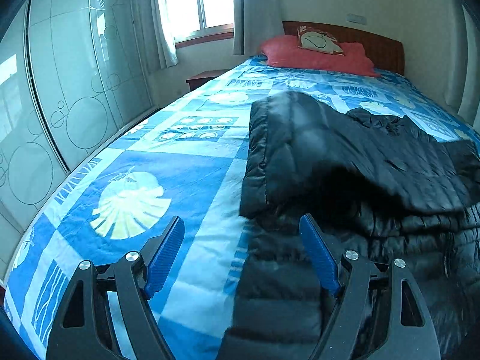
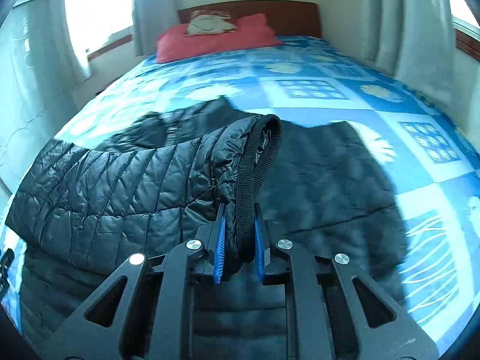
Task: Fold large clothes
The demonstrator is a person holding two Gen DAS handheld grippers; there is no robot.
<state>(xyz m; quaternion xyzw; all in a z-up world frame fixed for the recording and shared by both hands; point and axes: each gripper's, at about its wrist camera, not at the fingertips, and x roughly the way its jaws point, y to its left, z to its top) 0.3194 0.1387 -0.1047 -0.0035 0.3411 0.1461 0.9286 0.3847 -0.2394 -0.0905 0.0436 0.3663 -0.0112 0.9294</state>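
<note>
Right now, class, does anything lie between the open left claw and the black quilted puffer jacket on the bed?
Nothing visible does. The left claw stands open just above the black quilted puffer jacket's near edge, with only blue patterned bedspread beneath. The right claw is shut on the ribbed cuff.

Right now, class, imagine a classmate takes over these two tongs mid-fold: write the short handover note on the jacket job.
Right tongs: shut on the sleeve cuff of the black puffer jacket, cuff lifted off the bed.
Left tongs: open, holding nothing, over the jacket's edge where it meets the blue bedspread.
Jacket: spread on the bedspread, below the red pillow.
Done: one side already lies folded over the body.
Left: probably carry the held sleeve across, lay it flat, then fold the body into a compact stack.
</note>
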